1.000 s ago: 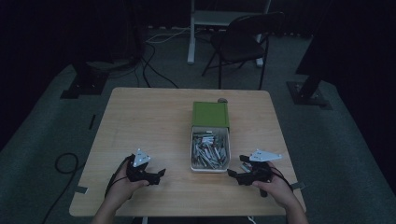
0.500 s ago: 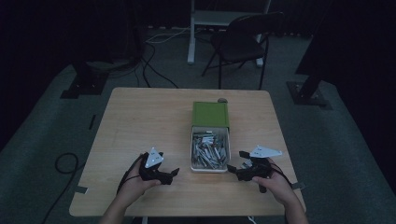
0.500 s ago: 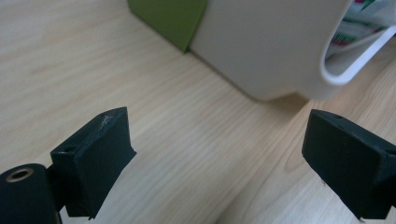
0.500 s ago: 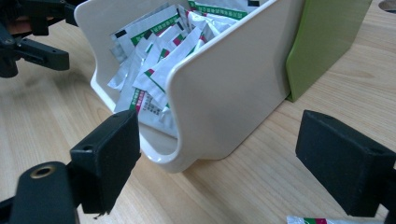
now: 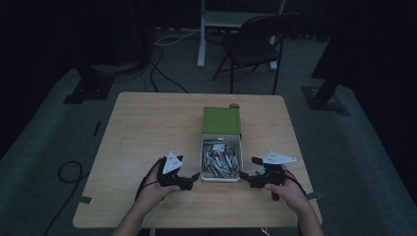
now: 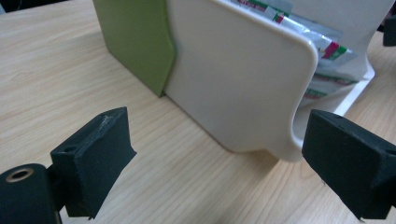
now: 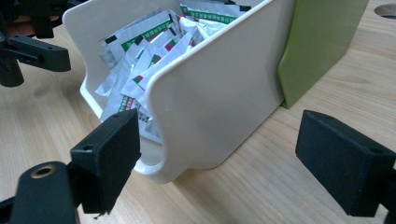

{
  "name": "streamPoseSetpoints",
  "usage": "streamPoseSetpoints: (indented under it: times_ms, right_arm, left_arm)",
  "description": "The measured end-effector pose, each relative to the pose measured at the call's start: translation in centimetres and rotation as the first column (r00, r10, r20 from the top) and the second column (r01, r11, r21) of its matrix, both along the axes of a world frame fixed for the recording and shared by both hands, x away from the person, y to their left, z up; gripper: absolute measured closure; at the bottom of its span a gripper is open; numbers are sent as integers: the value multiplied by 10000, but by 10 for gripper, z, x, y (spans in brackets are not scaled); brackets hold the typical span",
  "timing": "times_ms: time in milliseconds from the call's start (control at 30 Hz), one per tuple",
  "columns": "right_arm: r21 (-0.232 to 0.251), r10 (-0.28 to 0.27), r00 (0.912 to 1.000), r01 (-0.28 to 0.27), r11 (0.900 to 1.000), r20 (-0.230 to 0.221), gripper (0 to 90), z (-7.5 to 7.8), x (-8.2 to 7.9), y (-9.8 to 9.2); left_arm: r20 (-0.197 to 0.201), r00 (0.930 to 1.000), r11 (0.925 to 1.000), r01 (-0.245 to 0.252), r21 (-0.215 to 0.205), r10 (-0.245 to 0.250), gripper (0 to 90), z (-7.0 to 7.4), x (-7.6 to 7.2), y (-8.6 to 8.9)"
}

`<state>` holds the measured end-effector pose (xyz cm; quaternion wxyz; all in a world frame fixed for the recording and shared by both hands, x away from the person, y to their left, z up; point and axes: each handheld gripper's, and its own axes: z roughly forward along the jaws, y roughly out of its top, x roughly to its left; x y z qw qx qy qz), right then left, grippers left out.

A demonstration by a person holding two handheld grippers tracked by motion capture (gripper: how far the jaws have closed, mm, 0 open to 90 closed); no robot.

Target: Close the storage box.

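Behind table point(image 5: 147, 128), chair point(image 5: 255, 44); grippers flank open packet box point(image 5: 221, 162).

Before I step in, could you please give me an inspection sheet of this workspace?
Surface: wooden table, bare around the box.
Job's things: white tray drawn out of its green sleeve, full of foil sachets.
Clutter: small dark round mark at the far table edge; cannot tell what.
Grippers: left gripper and right gripper open, flanking the tray's near end, not touching.
Cables: black cable looped on the floor, left; more behind the table.
Surroundings: dark chair, stand bases, dim room.
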<state>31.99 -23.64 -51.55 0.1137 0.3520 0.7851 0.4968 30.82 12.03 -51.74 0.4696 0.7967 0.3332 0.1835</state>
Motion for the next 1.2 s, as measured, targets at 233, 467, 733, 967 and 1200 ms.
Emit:
streamPoseSetpoints:
  times_ms: [233, 467, 733, 967, 1200]
  right_arm:
    - [40, -89, 9999, 88, 10000, 130, 138, -2, 4, -2]
    - [-6, -130, 9999, 130, 9999, 79, 137, -3, 6, -2]
    - [-37, -116, 9999, 117, 9999, 81, 134, -2, 8, -1]
    - [-19, -284, 9996, 284, 9996, 70, 133, -2, 11, -2]
    - [23, -396, 9992, 395, 9992, 63, 133, -2, 13, -1]
  left_arm:
    - [152, 9999, 9998, -76, -193, 79, 90, 1, 5, -7]
    - [258, 9995, 9997, -161, -198, 166, 90, 3, 11, -11]
    - [373, 9993, 10000, -62, -35, 63, 90, 6, 16, -14]
    - [276, 9996, 9999, -112, -129, 115, 90, 6, 20, -15]
    - [257, 9995, 9997, -195, -127, 199, 90, 6, 24, -14]
